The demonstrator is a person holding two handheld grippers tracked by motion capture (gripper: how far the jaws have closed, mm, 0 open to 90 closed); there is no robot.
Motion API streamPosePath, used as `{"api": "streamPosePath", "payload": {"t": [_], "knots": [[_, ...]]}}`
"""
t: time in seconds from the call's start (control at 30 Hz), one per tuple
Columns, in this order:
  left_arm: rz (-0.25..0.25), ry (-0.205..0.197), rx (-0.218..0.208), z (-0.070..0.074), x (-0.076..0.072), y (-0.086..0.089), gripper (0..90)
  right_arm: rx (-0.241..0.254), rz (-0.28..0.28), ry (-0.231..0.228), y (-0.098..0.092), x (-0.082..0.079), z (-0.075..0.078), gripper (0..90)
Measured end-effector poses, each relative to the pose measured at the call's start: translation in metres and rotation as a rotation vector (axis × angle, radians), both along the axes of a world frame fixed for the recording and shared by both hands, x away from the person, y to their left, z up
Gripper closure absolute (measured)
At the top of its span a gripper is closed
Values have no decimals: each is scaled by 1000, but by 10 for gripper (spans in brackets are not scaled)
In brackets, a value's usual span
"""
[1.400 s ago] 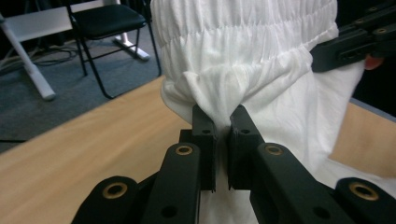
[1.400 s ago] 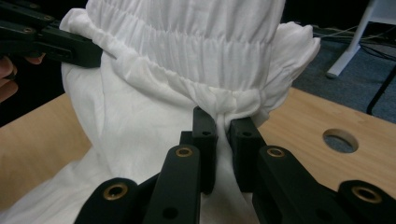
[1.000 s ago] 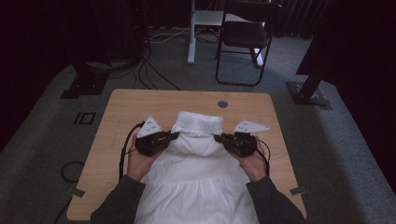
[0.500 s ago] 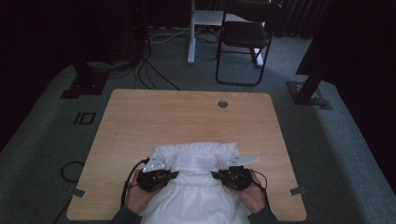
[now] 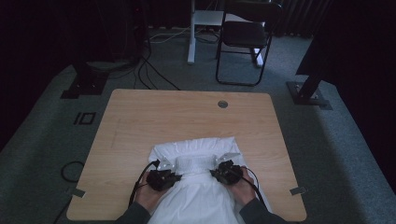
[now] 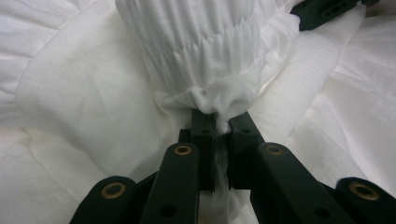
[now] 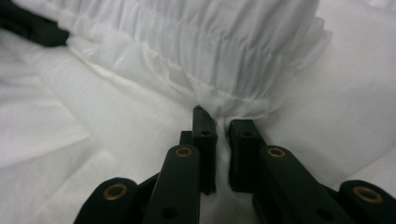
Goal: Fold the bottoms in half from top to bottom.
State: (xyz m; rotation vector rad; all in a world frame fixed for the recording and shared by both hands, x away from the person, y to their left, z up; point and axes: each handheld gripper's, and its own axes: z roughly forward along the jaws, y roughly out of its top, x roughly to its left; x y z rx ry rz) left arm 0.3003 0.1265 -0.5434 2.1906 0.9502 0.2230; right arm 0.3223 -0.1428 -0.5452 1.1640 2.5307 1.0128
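Note:
A white garment (image 5: 196, 186) with a gathered, elastic band (image 5: 194, 163) lies on the near half of the wooden table (image 5: 140, 116), spilling over its front edge toward the person. My left gripper (image 5: 173, 173) is shut on the left end of that gathered band (image 6: 205, 88), with white fabric pinched between its jaws (image 6: 221, 125). At the band's right end my right gripper (image 5: 215, 171) is likewise shut on the bunched cloth (image 7: 219, 60), which is caught between its jaws (image 7: 222, 122). Both hands rest low on the garment. The other gripper's black tip (image 6: 327, 11) shows in the left gripper view.
A round cable hole (image 5: 222, 104) sits near the table's far edge. Beyond the table stand a black chair (image 5: 245, 37) and a white desk leg (image 5: 191, 32). Cables (image 5: 149, 74) trail over the grey carpet at the left. Dark stand bases (image 5: 308, 91) flank the table.
Both grippers have come down and toward the person with the garment's band. The cloth, held up over mid-table before, now lies lower on the near half.

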Motion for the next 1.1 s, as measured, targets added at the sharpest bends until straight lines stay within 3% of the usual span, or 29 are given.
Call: {"api": "streamPosePath", "payload": {"t": [0.2, 0.4, 0.47, 0.73, 0.83, 1.03, 1.1], "knots": [[37, -28, 62, 4, 22, -15, 841, -9, -18, 2, 0, 38, 1, 830], [58, -55, 95, 5, 58, -14, 842, -24, -40, 8, 6, 80, 4, 829], [66, -73, 124, 6, 72, -11, 842, -28, -50, 11, 10, 89, 5, 829], [92, -119, 244, 11, 130, -10, 841, 52, -103, 38, 18, 124, 3, 827], [100, -125, 273, 12, 147, -13, 841, 50, -114, 50, 19, 139, 4, 827], [140, -100, 280, 14, 172, -20, 841, -3, -153, 44, 24, 167, 9, 822], [151, -67, 236, 15, 176, -17, 844, -8, -163, 53, 25, 171, 10, 828]]}}
